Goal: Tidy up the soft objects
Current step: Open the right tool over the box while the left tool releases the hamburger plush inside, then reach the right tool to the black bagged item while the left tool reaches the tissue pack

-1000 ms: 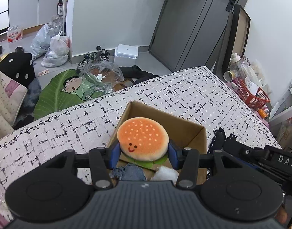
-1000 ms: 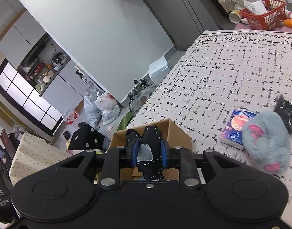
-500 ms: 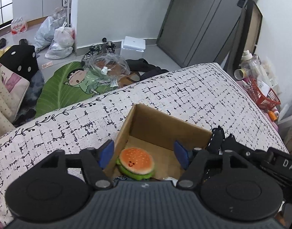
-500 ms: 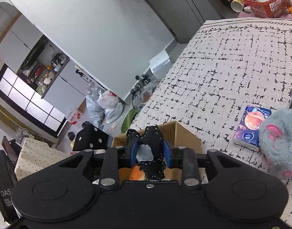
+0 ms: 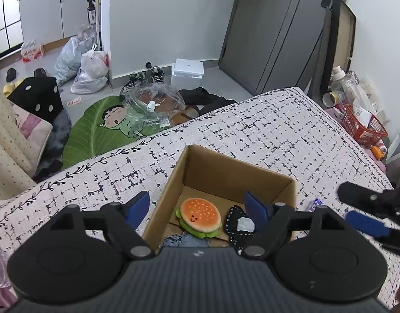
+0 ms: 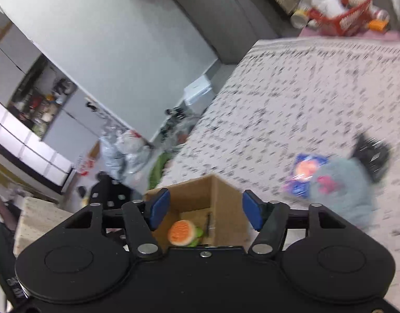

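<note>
A cardboard box [image 5: 200, 164] stands on the patterned bed cover. Inside lie a plush burger [image 5: 200, 215], a black stitched plush [image 5: 239, 225] and a bit of blue denim cloth [image 5: 185, 241]. My left gripper [image 5: 198, 208] is open and empty, hovering above the box. My right gripper [image 6: 205, 212] is open and empty above the same box [image 6: 223, 195], with the burger [image 6: 181, 232] below it. A grey plush with pink ears [image 6: 341, 193] lies on the cover to the right, blurred. The right gripper's blue finger [image 5: 367, 221] shows at the left view's right edge.
A blue packet [image 6: 303, 174] and a black object [image 6: 372, 154] lie by the grey plush. A red basket [image 5: 364, 126] and bottles stand beyond the bed's right edge. Bags, a green leaf mat [image 5: 95, 125] and a white box [image 5: 187, 71] are on the floor.
My left gripper let the burger drop into the box and opened wide. My right gripper released the black stitched plush into the box, opened, and is swinging; its view is blurred.
</note>
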Demonstrator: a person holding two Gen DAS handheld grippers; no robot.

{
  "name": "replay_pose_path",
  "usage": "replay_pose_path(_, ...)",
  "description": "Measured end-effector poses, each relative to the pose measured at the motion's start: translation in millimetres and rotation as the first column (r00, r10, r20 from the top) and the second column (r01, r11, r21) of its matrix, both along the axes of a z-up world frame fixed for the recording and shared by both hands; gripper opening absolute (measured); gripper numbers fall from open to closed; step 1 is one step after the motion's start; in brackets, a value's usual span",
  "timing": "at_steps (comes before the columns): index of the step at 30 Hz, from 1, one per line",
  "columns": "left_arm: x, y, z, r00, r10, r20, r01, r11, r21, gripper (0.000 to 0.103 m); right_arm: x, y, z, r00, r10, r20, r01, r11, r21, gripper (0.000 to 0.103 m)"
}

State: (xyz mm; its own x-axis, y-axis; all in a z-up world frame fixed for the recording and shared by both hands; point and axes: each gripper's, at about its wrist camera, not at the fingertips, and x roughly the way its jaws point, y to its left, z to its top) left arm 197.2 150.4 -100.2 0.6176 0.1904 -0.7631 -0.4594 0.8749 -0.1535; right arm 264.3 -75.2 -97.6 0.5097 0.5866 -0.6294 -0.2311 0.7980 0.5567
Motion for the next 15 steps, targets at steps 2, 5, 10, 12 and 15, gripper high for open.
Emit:
replay_pose_path(2, -3, -6, 6, 1.000, -0.010, 0.009, 0.010, 1.000, 0.011, 0.079, -1, -14, 4, 1.000, -0.010, -0.017, 0.010, 1.000, 0.008, 0.063)
replay_pose_path(5, -5, -16, 15, 1.000, -0.021, 0.016, 0.021, 0.999, 0.025, 0.080, -1, -33, 7, 0.999, -0.025, -0.034, 0.025, 1.000, -0.001, 0.064)
replay_pose_path(10, -8, -38, 28, 0.999, -0.048, 0.025, 0.047, 0.998, 0.041, 0.080, -1, -62, 15, 0.998, -0.046, -0.049, 0.046, 0.999, -0.005, 0.069)
replay_pose_path(12, -8, -46, 33, 0.998, -0.056, 0.028, 0.055, 0.997, 0.049, 0.080, 0, -73, 17, 0.997, -0.059, -0.052, 0.059, 0.998, -0.002, 0.070)
replay_pose_path(15, -8, -58, 38, 0.998, -0.060, 0.031, 0.059, 0.997, 0.047, 0.080, 0, -90, 20, 0.995, -0.077, -0.056, 0.078, 0.997, 0.011, 0.070)
